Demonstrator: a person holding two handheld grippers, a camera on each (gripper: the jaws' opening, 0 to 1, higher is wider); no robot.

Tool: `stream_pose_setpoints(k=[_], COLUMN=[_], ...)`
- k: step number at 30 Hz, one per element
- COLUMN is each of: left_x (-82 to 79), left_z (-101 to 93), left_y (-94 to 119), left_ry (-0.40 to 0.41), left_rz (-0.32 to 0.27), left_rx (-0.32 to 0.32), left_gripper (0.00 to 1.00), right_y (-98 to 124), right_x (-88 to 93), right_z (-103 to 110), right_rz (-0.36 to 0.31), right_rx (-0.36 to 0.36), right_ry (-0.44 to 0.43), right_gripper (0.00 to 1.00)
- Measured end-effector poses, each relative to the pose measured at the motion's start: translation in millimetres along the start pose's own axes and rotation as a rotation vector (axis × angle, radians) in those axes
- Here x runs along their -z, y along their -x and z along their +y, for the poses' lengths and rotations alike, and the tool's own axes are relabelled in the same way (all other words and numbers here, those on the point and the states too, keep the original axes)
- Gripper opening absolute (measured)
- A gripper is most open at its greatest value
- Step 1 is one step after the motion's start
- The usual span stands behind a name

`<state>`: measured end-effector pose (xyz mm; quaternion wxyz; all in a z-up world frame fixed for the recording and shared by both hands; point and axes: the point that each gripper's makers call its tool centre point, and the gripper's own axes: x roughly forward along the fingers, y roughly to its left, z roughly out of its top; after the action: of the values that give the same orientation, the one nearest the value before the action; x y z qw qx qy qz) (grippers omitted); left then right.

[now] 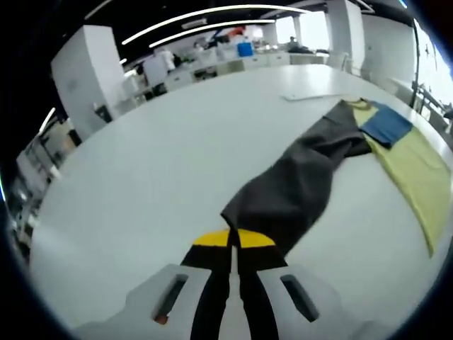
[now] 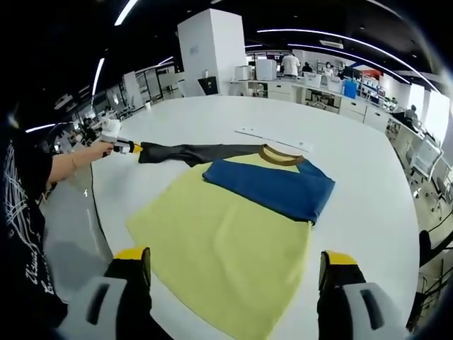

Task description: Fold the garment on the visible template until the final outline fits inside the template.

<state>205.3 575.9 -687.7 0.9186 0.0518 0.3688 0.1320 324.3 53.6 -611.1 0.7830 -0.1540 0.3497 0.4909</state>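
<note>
A: Left gripper view?
B: One left gripper, jaws pinched together on the cuff of one dark sleeve, pulled out flat across the white table.
A: Right gripper view?
B: One garment, yellow body, one blue sleeve folded across the chest. Right gripper jaws spread wide, holding nothing, just above the hem.

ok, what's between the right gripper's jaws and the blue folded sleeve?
In the right gripper view, only the shirt's yellow body lies between the open right gripper and the blue sleeve, flat on the white table.
</note>
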Motion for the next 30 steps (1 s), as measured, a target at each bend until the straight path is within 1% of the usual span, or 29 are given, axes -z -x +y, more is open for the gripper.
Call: stream_pose_setpoints(k=[2, 5, 8, 13, 16, 20, 23, 30], left_x=[-0.4, 0.6, 3.6, 6.5, 7.2, 5.9, 8.6, 6.9], left_z=[4.7, 10.1, 16.3, 20.8, 22.2, 23.3, 22.9, 25.5], left_y=[-4.9, -13.1, -18.9, -26.8, -32.2, -35.8, -38.2, -38.7], left_ry=[-0.021, -0.029, -0.031, -0.029, -0.048, -0.058, -0.074, -0.072], left_rz=[0.003, 0.019, 0.035, 0.051, 0.062, 0.068, 0.087, 0.092], left_rx=[-0.005, 0.005, 0.0, -0.004, -0.007, -0.013, -0.013, -0.029], left_gripper=[0.0, 0.0, 0.0, 0.0, 0.0, 0.0, 0.0, 0.0], right_y=[-0.9, -2.3, -2.9, -3.1, -3.5, -3.4, -3.2, -3.6], right_x=[-0.3, -0.4, -0.6, -1.6, -1.6, -1.3, -2.4, -1.0], right_z=[0.7, 2.0, 2.8, 1.7, 2.0, 3.3, 3.5, 4.0], right_rz=[0.002, 0.006, 0.011, 0.011, 0.013, 0.016, 0.012, 0.017], right_rx=[-0.003, -0.007, -0.009, -0.005, -0.007, -0.012, -0.013, -0.01], right_ry=[0.002, 0.003, 0.006, 0.004, 0.003, 0.003, -0.002, -0.003], right_gripper=[0.99, 0.99, 0.99, 0.99, 0.99, 0.99, 0.99, 0.99])
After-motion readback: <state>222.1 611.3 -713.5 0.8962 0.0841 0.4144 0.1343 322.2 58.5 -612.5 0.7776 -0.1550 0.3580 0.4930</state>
